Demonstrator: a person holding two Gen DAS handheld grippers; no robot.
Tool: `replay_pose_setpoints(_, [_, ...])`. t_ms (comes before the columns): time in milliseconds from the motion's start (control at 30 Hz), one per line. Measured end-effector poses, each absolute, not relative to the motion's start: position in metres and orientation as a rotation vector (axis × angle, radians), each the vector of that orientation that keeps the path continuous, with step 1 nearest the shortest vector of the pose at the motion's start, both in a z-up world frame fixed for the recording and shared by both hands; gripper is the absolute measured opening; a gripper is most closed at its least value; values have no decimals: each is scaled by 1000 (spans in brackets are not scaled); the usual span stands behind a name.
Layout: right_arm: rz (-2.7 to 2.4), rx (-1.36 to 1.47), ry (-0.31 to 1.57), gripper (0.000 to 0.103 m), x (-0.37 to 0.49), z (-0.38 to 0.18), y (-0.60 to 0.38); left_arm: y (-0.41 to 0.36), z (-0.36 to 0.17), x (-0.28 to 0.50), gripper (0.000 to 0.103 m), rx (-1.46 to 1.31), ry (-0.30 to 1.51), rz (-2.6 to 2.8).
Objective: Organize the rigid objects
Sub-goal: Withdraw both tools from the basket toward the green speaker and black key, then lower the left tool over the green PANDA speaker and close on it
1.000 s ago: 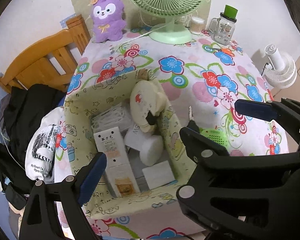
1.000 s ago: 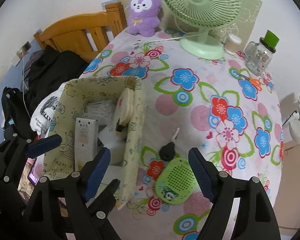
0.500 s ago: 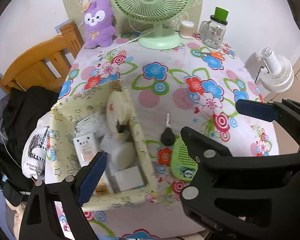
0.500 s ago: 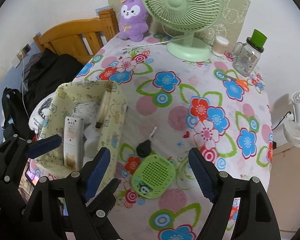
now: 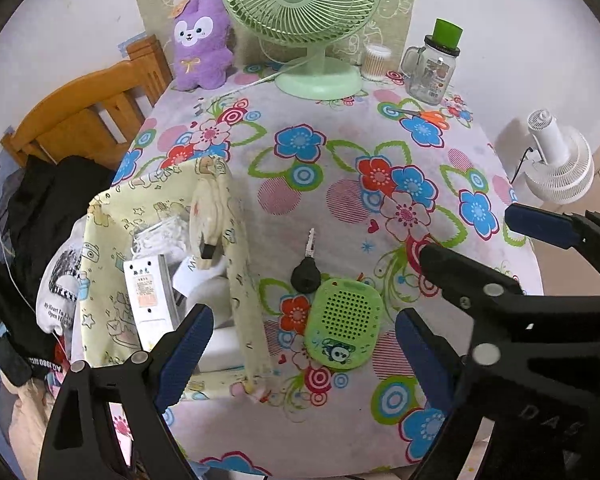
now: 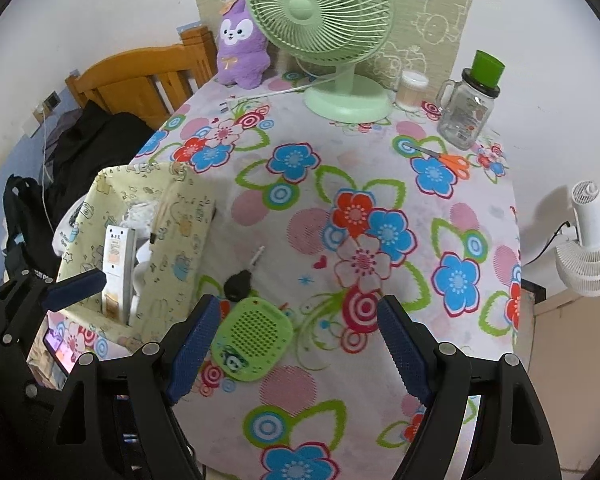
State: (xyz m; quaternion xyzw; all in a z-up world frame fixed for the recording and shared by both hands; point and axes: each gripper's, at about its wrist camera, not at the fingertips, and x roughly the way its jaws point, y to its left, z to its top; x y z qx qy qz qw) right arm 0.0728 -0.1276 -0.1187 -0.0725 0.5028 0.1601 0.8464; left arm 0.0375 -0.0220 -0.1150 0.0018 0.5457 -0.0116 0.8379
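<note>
Both grippers, left (image 5: 304, 356) and right (image 6: 298, 346), gape empty above the speaker (image 6: 252, 340) (key (image 6: 239, 282) touching, bin (image 6: 172, 240) left).

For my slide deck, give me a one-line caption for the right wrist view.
Open right claw hovering over a green speaker and key beside the yellow storage box.

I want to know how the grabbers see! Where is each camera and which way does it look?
Left wrist: on the left gripper, looking forward and down at the fabric box; its open blue-padded fingers show.
Right wrist: on the right gripper, facing the green speaker; its open fingers show, plus the left gripper.
Shared: box, speaker, key, green fan.
</note>
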Motion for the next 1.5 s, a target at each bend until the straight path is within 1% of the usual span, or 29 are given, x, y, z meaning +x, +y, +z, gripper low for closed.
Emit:
replay_pose_setpoints(367, [382,-163,1064,83,70,-128,-161,-56,-128,31,94,-25,1171,-4])
replay_pose_setpoints(700, [400,-218,1093,83,68,-153,-184,-86,-157,29,94,-44,1202,9])
replay_pose_setpoints(1067, [416,-243,1119,83,78,-183,-192,-89,-188,38,94,-56,1225,78])
replay_pose_setpoints(1500, [443,-245,1164,83,91,-214,-186,-82,-218,50,94,11,1245,93])
